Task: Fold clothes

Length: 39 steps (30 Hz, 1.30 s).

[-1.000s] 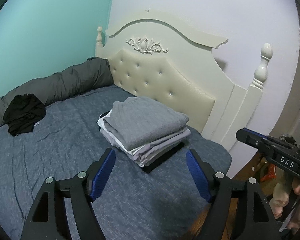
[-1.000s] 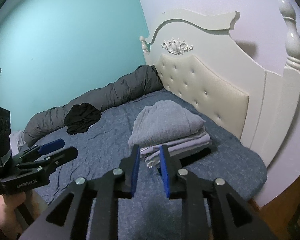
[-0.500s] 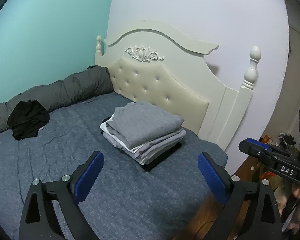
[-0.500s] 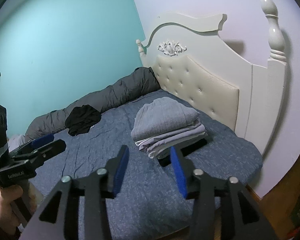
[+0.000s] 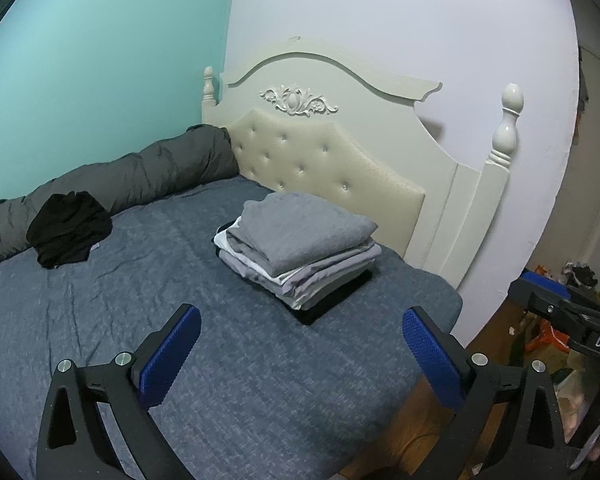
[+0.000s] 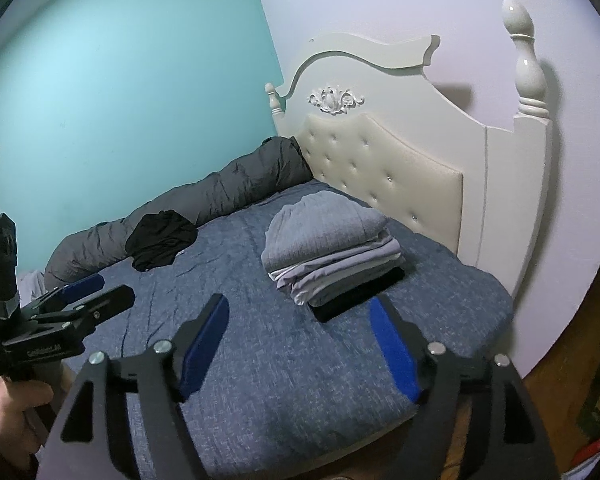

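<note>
Right wrist: right claw [image 6: 300, 340] opening, holding nothing.

Bed [image 5: 100, 320] – folded stack [image 5: 300, 240] near headboard; black garment [image 5: 68, 234]; grey duvet [image 5: 148, 172].

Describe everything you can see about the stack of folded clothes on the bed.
The stack of folded clothes sits on the blue bedspread near the cream tufted headboard. A grey knit piece lies on top, paler grey and white layers lie beneath, and a black one at the bottom sticks out in front. The edges are roughly aligned. No gripper touches it.
</note>
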{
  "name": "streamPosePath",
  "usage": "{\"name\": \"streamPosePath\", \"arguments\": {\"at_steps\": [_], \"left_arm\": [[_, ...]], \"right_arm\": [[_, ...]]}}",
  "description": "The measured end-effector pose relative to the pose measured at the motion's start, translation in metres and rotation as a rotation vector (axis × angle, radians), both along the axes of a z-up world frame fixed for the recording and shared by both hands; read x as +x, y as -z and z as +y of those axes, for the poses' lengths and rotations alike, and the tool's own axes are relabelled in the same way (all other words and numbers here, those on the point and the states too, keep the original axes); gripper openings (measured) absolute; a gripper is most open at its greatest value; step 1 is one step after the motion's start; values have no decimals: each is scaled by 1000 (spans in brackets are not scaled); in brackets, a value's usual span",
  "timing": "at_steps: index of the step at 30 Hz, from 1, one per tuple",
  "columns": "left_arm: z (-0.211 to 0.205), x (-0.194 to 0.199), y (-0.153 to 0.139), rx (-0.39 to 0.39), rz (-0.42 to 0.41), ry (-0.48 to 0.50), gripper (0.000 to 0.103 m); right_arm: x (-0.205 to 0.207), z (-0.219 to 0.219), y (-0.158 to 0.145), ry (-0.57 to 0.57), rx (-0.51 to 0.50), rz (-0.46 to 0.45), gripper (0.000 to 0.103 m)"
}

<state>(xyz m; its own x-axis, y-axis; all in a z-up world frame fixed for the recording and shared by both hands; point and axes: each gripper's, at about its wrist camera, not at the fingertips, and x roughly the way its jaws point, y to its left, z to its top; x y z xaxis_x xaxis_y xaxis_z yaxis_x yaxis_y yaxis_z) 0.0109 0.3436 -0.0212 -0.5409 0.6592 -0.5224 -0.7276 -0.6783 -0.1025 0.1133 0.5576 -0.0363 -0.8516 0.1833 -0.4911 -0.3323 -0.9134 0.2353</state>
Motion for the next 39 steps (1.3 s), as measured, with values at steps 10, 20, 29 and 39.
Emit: {"name": "streamPosePath", "arguments": {"at_steps": [10, 20, 29, 39], "left_arm": [[-16, 16, 4, -9, 17, 6, 103], [-36, 21, 7, 3, 7, 2, 103], [-43, 25, 14, 19, -11, 18, 103], [-47, 27, 18, 14, -7, 15, 103]], "right_arm": [[13, -17, 4, 24, 23, 3, 88], [25, -27, 12, 37, 28, -2, 89], [28, -34, 17, 42, 30, 2, 93], [32, -39, 18, 44, 56, 8, 93]]}}
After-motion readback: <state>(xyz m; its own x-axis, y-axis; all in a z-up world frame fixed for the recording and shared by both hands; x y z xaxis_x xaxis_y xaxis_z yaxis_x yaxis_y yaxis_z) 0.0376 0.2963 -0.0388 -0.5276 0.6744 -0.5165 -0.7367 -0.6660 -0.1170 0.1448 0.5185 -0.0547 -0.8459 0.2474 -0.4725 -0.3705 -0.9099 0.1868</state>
